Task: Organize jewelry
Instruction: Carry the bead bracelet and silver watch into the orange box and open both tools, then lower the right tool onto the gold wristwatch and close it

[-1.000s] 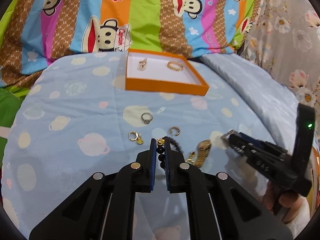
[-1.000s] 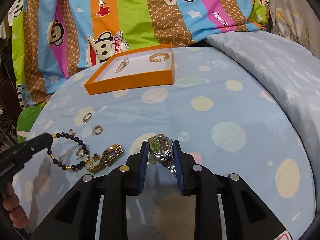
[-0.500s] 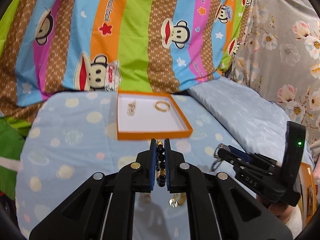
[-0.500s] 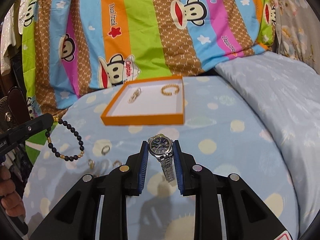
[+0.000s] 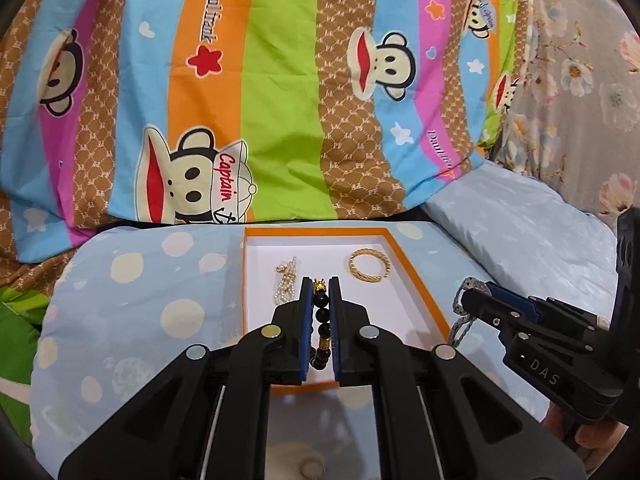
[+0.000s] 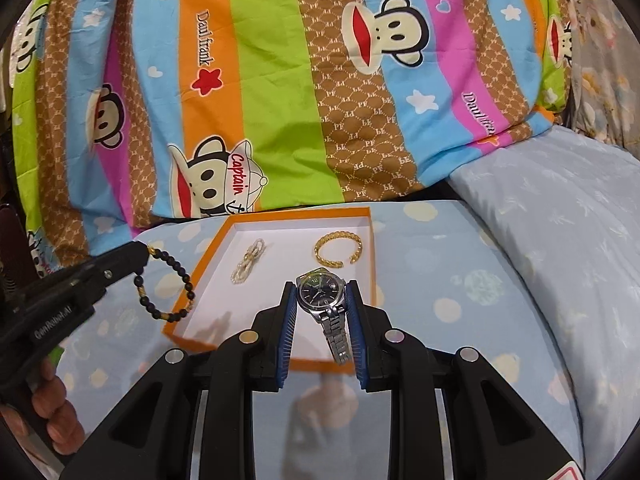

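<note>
Now left hand-held gripper [image 5: 320, 292] clamped on beaded bracelet [image 5: 322, 320] above orange tray [image 5: 416, 280] near edge; right hand-held gripper [image 6: 320, 292] clamps wristwatch [image 6: 320, 294] beside tray's right rim.

We see our right gripper [image 6: 320, 292] clamped on a silver wristwatch [image 6: 319, 295], its dark dial facing the camera and its metal band hanging down between the blue pads. Beyond it an orange tray [image 6: 188, 320] with a white floor lies on the pale blue spotted bedsheet [image 6: 460, 300]. Inside the tray lie a gold cuff bracelet [image 6: 338, 249] and a small pearl piece [image 6: 249, 265], well apart. At left our left gripper [image 6: 146, 254] pinches a dark beaded bracelet [image 6: 168, 286], which dangles over the tray's near left corner. A striped monkey-print blanket [image 6: 280, 100] rises behind.
</note>
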